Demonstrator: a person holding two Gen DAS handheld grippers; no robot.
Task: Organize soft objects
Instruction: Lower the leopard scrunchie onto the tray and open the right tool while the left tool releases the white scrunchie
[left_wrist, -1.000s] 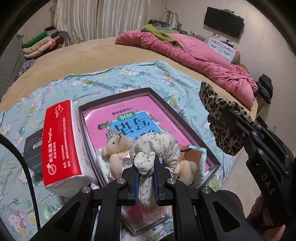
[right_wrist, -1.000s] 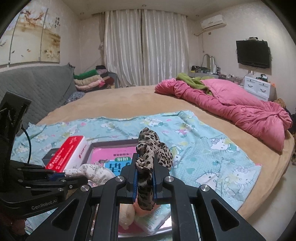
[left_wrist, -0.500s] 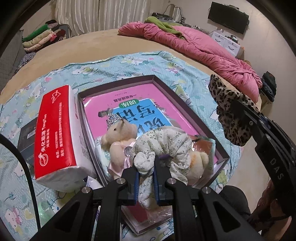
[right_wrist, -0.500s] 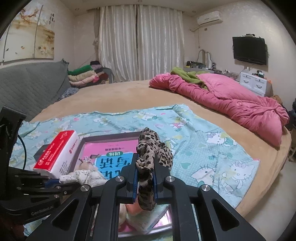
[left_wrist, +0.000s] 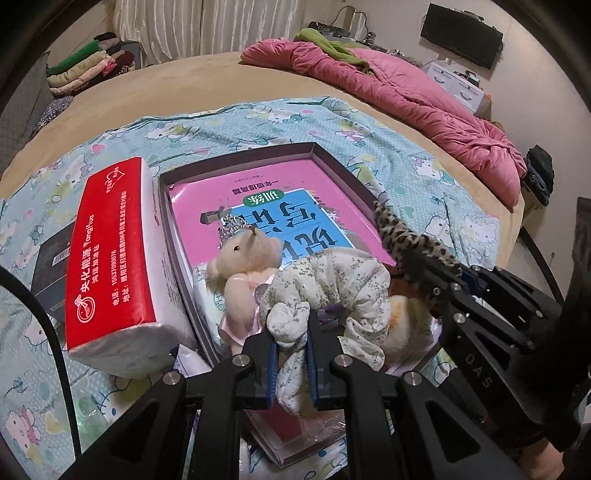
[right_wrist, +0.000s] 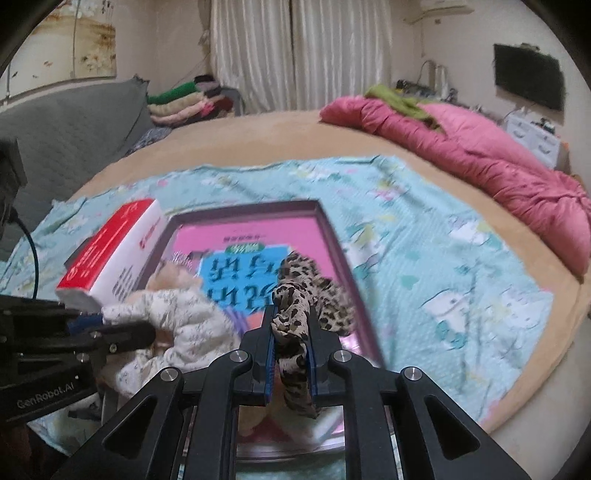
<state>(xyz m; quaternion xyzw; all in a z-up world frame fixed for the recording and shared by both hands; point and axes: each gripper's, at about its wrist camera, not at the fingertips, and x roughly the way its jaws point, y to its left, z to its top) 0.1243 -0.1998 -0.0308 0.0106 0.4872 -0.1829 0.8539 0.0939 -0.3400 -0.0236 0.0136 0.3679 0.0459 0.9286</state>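
Nearest, the left gripper (left_wrist: 290, 354) is clamped tight on a floral white scrunchie (left_wrist: 332, 284), which lies over the near end of the shallow purple-rimmed box (left_wrist: 332, 162). Just right of it, over the box's near right side, the right gripper (right_wrist: 290, 354) has a leopard-print scrunchie (right_wrist: 306, 295) between its pads, and its jaws are opening slightly though the fabric is still pinched there. Inside the box, beside the white scrunchie, sits a small plush toy (left_wrist: 243, 258) on a pink-and-blue book (left_wrist: 266, 199). Against the box's left wall leans a red tissue pack (left_wrist: 110, 251). Beyond the box, a pink quilt (left_wrist: 406, 96) lies on the bed (left_wrist: 184, 85).
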